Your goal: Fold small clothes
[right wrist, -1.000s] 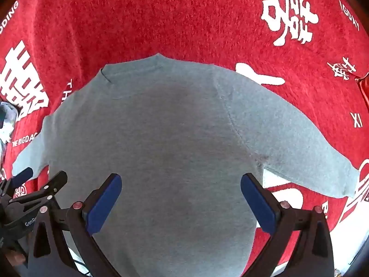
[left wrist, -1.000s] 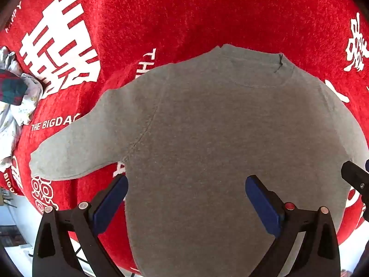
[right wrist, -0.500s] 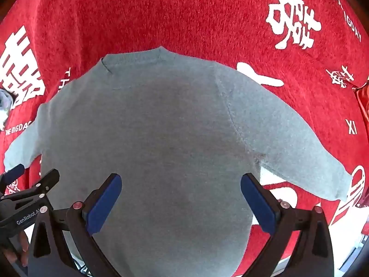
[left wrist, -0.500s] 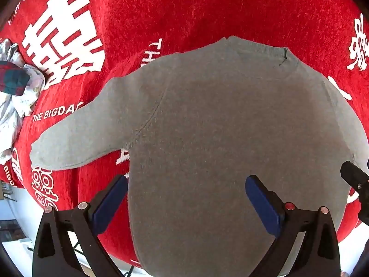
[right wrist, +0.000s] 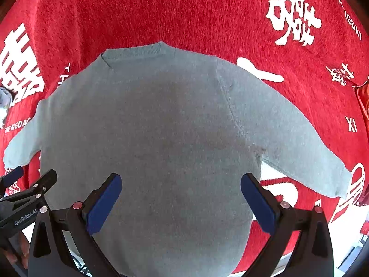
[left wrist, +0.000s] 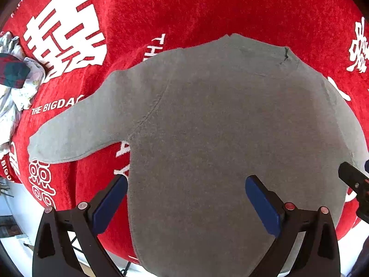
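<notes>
A small grey sweater (left wrist: 219, 127) lies flat and spread out on a red cloth, collar away from me, both sleeves stretched sideways. It also shows in the right wrist view (right wrist: 161, 127). My left gripper (left wrist: 185, 184) hangs open and empty above the sweater's lower left part. My right gripper (right wrist: 181, 183) hangs open and empty above its lower right part. The left sleeve's cuff (left wrist: 46, 145) lies at the left, the right sleeve's cuff (right wrist: 334, 182) at the right. Each gripper's edge shows in the other's view.
The red cloth (left wrist: 207, 7) with white characters and lettering covers the table. A crumpled pile of other clothes (left wrist: 13, 80) lies at the far left edge. The table's near edge and white floor show below the sweater's hem.
Both grippers have drawn back and up from the sweater, so more of it and of the table's near edge shows. The sweater has not moved.
</notes>
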The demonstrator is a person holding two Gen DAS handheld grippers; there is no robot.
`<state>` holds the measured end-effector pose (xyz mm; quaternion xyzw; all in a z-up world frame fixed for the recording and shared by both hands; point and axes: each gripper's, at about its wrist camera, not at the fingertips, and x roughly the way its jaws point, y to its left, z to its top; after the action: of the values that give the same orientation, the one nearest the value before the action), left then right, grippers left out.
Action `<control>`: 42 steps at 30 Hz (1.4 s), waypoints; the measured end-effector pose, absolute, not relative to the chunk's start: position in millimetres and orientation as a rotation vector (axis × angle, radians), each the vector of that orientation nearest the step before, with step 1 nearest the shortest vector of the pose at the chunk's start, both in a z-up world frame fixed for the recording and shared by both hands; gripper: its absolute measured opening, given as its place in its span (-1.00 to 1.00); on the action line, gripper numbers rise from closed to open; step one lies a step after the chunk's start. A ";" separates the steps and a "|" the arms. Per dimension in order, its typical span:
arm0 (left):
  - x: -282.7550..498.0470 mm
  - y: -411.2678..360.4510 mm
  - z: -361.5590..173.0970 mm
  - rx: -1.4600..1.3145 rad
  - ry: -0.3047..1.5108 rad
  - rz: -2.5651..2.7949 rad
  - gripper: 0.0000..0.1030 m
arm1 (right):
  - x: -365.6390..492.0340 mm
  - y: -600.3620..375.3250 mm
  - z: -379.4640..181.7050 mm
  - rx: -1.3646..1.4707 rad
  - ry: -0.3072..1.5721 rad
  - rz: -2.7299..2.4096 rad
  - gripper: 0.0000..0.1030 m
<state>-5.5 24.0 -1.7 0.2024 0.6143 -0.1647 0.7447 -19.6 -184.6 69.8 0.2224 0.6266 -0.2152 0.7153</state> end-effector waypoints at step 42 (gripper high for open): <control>-5.0 28.1 -3.5 0.442 1.346 -0.376 0.99 | -15.1 -178.1 59.6 0.493 1.422 -0.474 0.99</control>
<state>-5.0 28.1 -3.5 0.2016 0.6143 -0.1715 0.7434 -15.1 -178.1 59.6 0.2217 0.6393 -0.2130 0.7048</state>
